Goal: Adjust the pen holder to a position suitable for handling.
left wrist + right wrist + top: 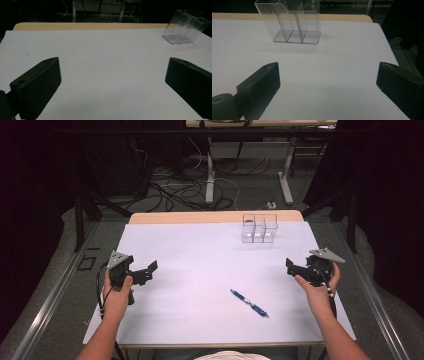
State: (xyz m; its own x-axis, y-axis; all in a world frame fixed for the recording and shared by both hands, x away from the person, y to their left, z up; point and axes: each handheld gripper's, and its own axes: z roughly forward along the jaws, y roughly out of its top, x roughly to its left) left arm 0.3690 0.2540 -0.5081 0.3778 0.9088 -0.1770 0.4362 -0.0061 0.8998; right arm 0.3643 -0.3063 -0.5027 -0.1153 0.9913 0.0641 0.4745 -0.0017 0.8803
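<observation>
At the near centre of the white table (200,255), toward five o'clock from its middle, we find the pen (249,303): blue-barrelled, with a pale band partway along, lying flat and slanted, one end toward ten o'clock and the other toward four. Nothing touches it.

We judge it light, rigid and slim, with a smooth barrel likely to roll or slip under uneven pressure. The sound place to take hold is across the barrel near its middle, jaws set square to its length and lowered close to the surface; a grip near either end would probably let it tip. Whether a clip or cap stands on it we cannot tell, as the high view is too coarse.

At twelve to one o'clock from the pen, near the far edge, stands the clear organizer (291,22), upright, with three open compartments, all apparently empty. It is thin-walled and would likely slide if knocked.

The right gripper (296,268) is held at two o'clock from the pen, well apart from it, jaws spread wide with nothing between them. The left gripper (145,270) is held at nine to ten o'clock, farther off, jaws likewise spread wide and empty. Both point toward the far side of the table.
</observation>
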